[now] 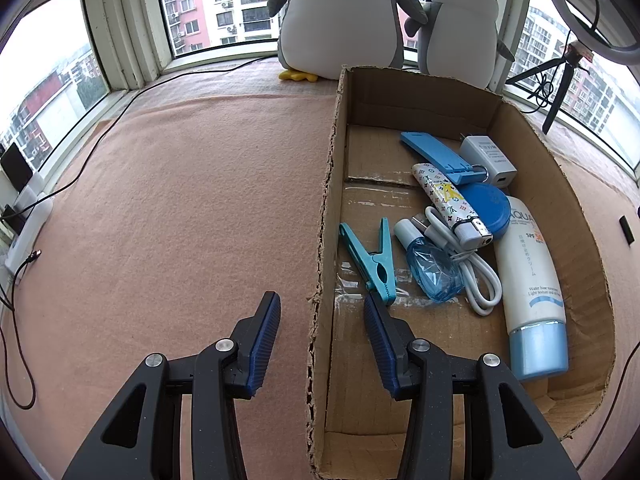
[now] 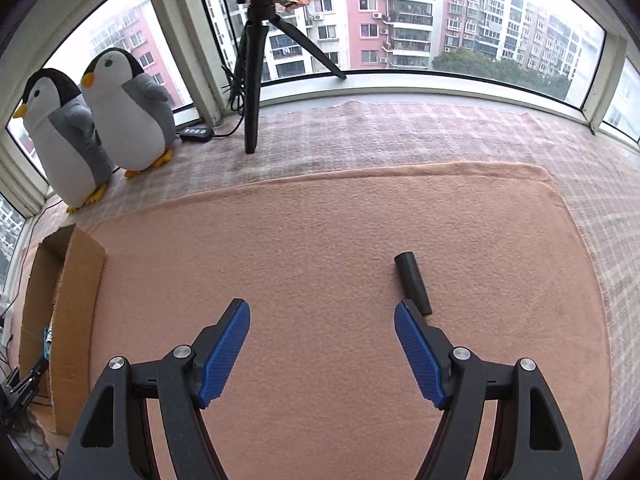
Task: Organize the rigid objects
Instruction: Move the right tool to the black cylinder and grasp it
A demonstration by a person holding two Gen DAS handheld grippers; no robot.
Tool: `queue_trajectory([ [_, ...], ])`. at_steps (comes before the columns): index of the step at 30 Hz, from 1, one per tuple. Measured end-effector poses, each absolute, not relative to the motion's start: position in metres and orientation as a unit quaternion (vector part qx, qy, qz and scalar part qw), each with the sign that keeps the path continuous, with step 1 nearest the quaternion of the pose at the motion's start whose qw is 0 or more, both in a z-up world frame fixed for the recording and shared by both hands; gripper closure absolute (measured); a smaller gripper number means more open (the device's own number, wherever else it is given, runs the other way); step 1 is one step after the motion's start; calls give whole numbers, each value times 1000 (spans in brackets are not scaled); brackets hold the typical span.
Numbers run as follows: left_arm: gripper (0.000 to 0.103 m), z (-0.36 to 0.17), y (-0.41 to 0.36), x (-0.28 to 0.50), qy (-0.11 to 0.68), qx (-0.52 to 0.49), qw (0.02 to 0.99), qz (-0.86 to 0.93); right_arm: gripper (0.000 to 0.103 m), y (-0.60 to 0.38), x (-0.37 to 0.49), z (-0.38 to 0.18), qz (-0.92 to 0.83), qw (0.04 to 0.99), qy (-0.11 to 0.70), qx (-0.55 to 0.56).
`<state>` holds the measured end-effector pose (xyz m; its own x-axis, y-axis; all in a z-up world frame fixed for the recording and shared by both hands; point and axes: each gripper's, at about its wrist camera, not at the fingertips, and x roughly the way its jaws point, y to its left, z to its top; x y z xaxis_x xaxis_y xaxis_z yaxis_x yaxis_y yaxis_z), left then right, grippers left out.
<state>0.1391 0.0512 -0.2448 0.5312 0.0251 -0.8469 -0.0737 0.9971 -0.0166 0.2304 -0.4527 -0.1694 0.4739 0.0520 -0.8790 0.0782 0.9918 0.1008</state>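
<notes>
Right wrist view: right tool (image 2: 322, 322) was spread wide, empty, above the pink blanket (image 2: 320, 220); black cylinder (image 2: 413, 283) lay just beyond its right fingertip, off-centre. Left tool (image 1: 322, 314), also agape, straddled the cardboard box (image 1: 326, 208) wall. Risk: closing off-centre probably rolls the cylinder away.
</notes>
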Motion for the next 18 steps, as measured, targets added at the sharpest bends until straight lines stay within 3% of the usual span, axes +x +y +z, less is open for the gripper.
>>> queue_trajectory([
  [5, 55, -245, 52, 138, 484, -25, 874, 29, 35, -474, 242, -183, -28, 850, 522, 60],
  [9, 55, -245, 53, 137, 484, -27, 874, 29, 51, -488, 252, -198, -39, 839, 538, 69],
  [18, 55, -245, 54, 136, 485, -27, 874, 29, 60, -497, 265, -218, -51, 828, 554, 70],
])
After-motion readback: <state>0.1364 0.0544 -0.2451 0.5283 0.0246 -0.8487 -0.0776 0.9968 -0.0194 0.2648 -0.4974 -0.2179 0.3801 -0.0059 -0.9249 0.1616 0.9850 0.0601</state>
